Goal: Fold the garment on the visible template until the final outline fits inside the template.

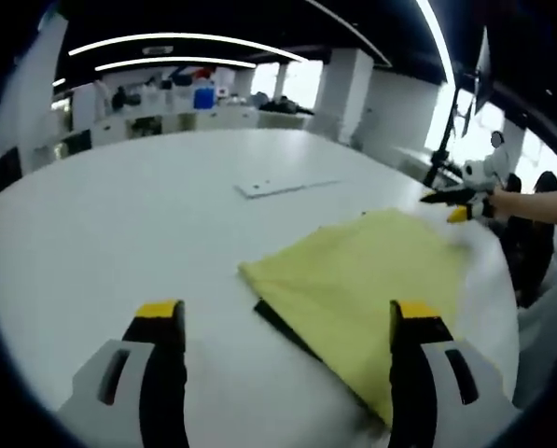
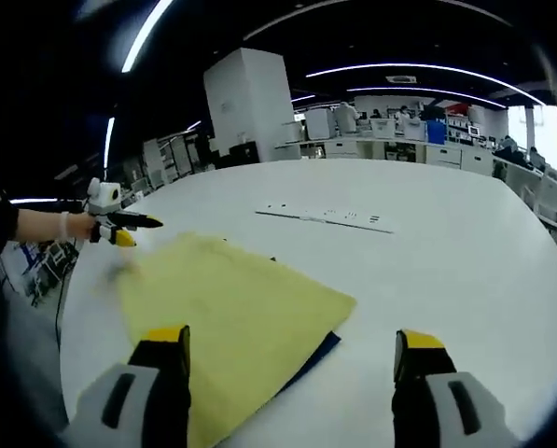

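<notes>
A: Where is the garment sitting right now?

B: In the left gripper view the yellow garment (image 1: pixel 367 299) is lying flat on the white desk (image 1: pixel 119 243), folded into a rough rectangle, spreading from the centre toward four o'clock. A dark template (image 1: pixel 283 327) is peeking out from under its near edge, at about six o'clock.

A: And the left claw?

B: The left claw (image 1: pixel 287 322) is rising from the bottom with its jaws spread wide and gripping nothing. Its right jaw is overlapping the garment's near corner in the picture; whether it is touching the cloth, I cannot tell.

A: What is the other camera seeing?

B: In the right gripper view the garment (image 2: pixel 231 317) is stretching from nine o'clock toward the centre, with the template's dark blue edge (image 2: pixel 317 353) showing beneath its corner at about six o'clock. The right claw (image 2: pixel 292 350) is standing spread apart and empty, its left jaw overlapping the cloth in the picture.

A: Anything else on the desk?

B: A flat white strip (image 2: pixel 327 217) is lying beyond the garment, near twelve o'clock, well apart from it. At nine o'clock a person's hand (image 2: pixel 68 227) is holding the other claw out beside the garment's far edge.
</notes>
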